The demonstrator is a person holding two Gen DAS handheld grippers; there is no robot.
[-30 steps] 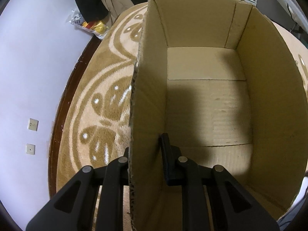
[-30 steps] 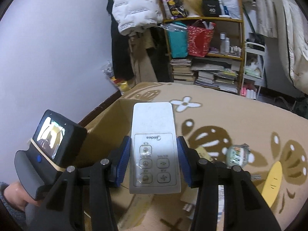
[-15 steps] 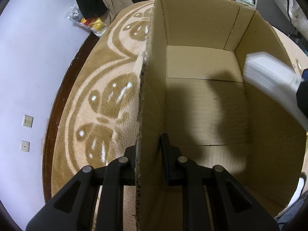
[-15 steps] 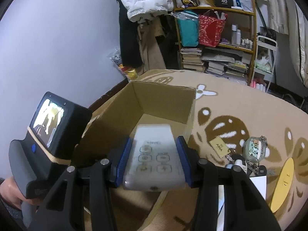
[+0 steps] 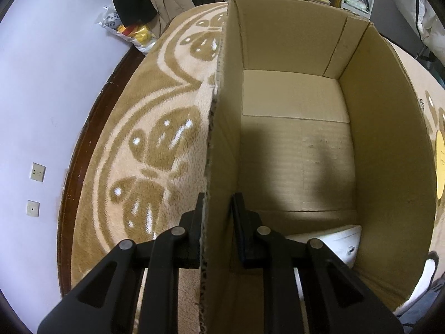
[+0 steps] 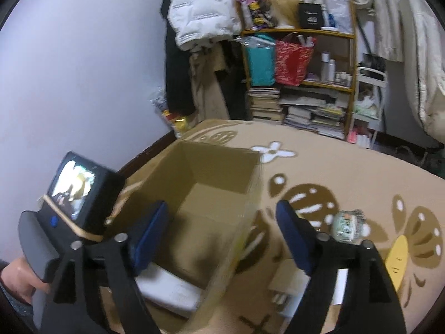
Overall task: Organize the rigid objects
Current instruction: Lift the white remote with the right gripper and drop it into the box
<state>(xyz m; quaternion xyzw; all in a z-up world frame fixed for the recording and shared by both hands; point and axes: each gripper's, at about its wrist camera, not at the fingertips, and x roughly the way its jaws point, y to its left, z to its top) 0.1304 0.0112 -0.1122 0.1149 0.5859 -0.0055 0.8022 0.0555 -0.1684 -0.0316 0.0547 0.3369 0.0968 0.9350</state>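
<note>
Now my left tool [image 5: 217, 217] is pinching the near left wall of the open brown cardboard box [image 5: 389, 144], one finger outside and one inside. My right tool [image 6: 222, 231] is spread wide above the box's near end, holding nothing. The white rectangular remote control [image 6: 169, 289] lies on the box floor at its near end, on the beige patterned carpet [image 6: 347, 172].

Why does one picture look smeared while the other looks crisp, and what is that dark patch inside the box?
Right wrist view: motion blur smears the cardboard box and the white remote lying in it, seen between the open right gripper. Left wrist view: sharp, though the fisheye bows the box walls; the dark patch is a shadow on the box floor near the left gripper, which clamps the wall.
</note>
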